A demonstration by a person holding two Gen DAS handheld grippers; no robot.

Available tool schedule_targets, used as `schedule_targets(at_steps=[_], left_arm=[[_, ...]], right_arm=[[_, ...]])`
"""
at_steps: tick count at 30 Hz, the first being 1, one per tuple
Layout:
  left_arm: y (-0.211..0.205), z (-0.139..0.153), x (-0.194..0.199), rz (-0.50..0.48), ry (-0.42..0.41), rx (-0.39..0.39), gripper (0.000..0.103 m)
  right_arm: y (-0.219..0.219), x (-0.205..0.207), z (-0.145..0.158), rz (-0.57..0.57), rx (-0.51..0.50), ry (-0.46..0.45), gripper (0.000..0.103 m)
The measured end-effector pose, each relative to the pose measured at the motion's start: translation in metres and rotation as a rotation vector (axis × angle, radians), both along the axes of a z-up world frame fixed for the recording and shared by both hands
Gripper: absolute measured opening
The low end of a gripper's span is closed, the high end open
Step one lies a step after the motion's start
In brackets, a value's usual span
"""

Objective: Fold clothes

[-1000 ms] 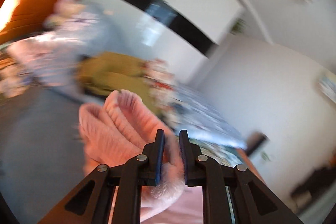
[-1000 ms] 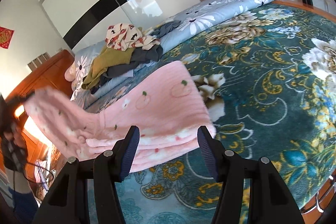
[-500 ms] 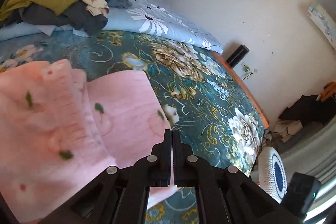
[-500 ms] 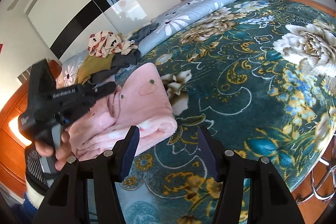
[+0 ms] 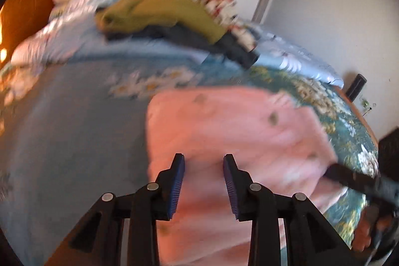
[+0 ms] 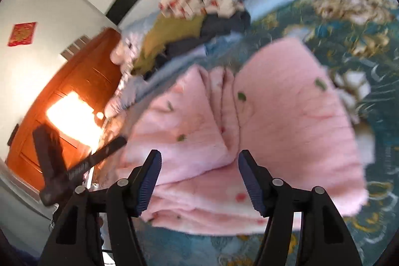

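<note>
A: Which step is in hand?

B: The pink garment (image 6: pixel 286 121) is seen lying on the flowered bedspread (image 6: pixel 369 46), already doubled over into thick layers. It is judged that a fold has just been laid down and let go, so a smoothing or a further fold is what is left.

A: How are the tools set?

B: The left gripper (image 5: pixel 204 181) is seen with a narrow gap between its jaws; they have just been opening, and no cloth is pinched between them. The right gripper (image 6: pixel 199 178) is held wider, its jaws having just been eased further apart, and nothing is gripped there either.

A: Where is the garment relative to them?

B: In the left wrist view, pink cloth (image 5: pixel 237 131) is spread under and beyond the jaws, from 12 toward 3 o'clock. In the right wrist view it is seen ahead at 12 to 2 o'clock, with a ridge of folded layers running just past the fingertips. The left gripper is visible at 9 o'clock there.

A: What does the next move call for?

B: An edge must be found and pinched squarely, probably both near corners, without the stacked layers being dragged apart. The pile of other clothes (image 6: pixel 189 24) is left well apart at 11 o'clock.
</note>
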State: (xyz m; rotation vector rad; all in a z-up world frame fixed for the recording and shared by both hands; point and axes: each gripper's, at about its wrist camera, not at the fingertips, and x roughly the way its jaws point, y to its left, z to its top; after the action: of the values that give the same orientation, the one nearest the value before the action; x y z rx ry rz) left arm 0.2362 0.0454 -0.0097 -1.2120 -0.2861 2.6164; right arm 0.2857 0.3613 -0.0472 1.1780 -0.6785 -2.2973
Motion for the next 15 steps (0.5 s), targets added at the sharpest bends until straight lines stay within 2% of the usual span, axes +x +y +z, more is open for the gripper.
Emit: schedule_targets(at_steps=[3,5,9,13,15], left_arm=[[-0.008,-0.023,0.011,-0.033,-0.043,0.000,0.037],[-0.007,-0.028,0.015,-0.055,-0.041,-0.017,0.038],[-0.010,-0.023,0.009,-0.064,-0.046,0.034,0.041],[-0.023,-0.024,0.008,-0.041,-0.069,0.112,0.041],[-0.027,-0.024,0.009,-0.028,-0.068,0.119,0.041]], right_arm=[[0.006,-0.011,-0.016,-0.037,-0.057,-0.049,0.065],[0.008,-0.015,-0.022,-0.035,-0.120,-0.077,0.066],[-0.002,-0.024,-0.025,0.002,-0.197,-0.099,0.066],[-0.015,-0.031,-0.018,-0.010,-0.195,-0.092,0.068],[-0.018,-0.035,-0.015,-0.018,-0.197,-0.097,0.062]])
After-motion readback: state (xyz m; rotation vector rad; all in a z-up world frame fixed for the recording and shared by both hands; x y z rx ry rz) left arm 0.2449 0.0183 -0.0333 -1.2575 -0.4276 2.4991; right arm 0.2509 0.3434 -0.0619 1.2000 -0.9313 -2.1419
